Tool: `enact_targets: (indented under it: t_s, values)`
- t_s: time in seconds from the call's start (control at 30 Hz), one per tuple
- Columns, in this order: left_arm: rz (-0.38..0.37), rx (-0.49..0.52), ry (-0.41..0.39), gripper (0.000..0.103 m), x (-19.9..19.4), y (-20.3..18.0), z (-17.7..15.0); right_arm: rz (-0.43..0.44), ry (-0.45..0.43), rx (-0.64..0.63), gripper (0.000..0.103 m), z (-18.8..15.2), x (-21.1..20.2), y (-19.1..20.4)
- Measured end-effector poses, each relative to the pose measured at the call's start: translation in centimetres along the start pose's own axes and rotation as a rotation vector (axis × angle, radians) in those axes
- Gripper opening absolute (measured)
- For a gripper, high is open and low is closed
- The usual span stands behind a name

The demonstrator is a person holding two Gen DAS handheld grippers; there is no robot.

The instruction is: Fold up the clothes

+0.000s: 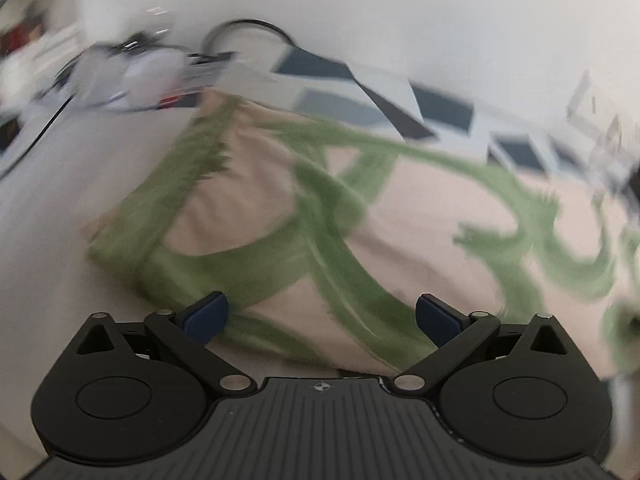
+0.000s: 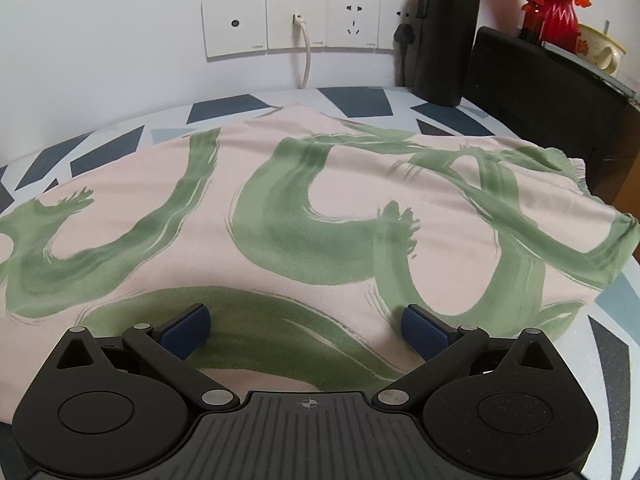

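A pale pink cloth with broad green brush strokes (image 2: 320,208) lies spread on the table with its geometric blue and white pattern (image 2: 224,110). In the left wrist view the same cloth (image 1: 280,216) is blurred by motion. My left gripper (image 1: 322,316) hovers over the cloth's near part, open, with nothing between its blue pads (image 1: 206,316). My right gripper (image 2: 306,328) is also open just above the cloth's near edge, its blue pads (image 2: 426,328) wide apart and empty.
On the wall behind sit white sockets (image 2: 296,24) with a white cable (image 2: 306,60) plugged in. A black bottle (image 2: 446,32), a black box (image 2: 540,92), a red vase with orange flowers (image 2: 560,4) and a cup (image 2: 600,46) stand at the back right. Blurred clutter (image 1: 132,72) lies far left.
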State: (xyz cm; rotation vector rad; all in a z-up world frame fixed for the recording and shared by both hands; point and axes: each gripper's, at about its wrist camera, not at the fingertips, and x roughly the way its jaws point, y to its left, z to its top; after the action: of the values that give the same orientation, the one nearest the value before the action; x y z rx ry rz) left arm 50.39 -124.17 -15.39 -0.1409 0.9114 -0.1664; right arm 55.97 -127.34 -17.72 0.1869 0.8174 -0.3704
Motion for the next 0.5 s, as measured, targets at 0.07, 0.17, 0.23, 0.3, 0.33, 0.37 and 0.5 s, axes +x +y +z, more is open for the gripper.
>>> enact_targets:
  t_s: [0.07,0.17,0.23,0.3,0.33,0.37,0.5]
  values:
    - [-0.006,-0.079,-0.033,0.101,-1.3,2.2,-0.2,0.002,0.015,0.000,0.102,0.1,-0.1,0.0]
    - [0.014,-0.098,-0.095,0.092,-2.3,4.9,-0.6,0.010,0.011,-0.013,0.102,-0.3,-0.4,0.3]
    - [0.022,-0.083,-0.078,0.073,-1.8,6.0,-0.5,0.014,-0.004,-0.021,0.102,-0.7,-0.6,0.6]
    - [0.010,-0.081,-0.074,0.071,-1.1,6.5,-0.3,0.013,-0.009,-0.015,0.102,-0.8,-0.6,0.6]
    - [0.005,-0.083,-0.084,0.071,-0.9,6.5,-0.2,0.013,-0.005,-0.015,0.102,-0.7,-0.6,0.6]
    - [0.010,-0.083,-0.089,0.071,-0.7,6.4,0.0,0.013,-0.002,-0.015,0.102,-0.6,-0.5,0.7]
    - [0.027,-0.098,-0.094,0.075,-0.5,6.0,-0.1,0.019,0.011,-0.019,0.102,-0.4,-0.4,0.6]
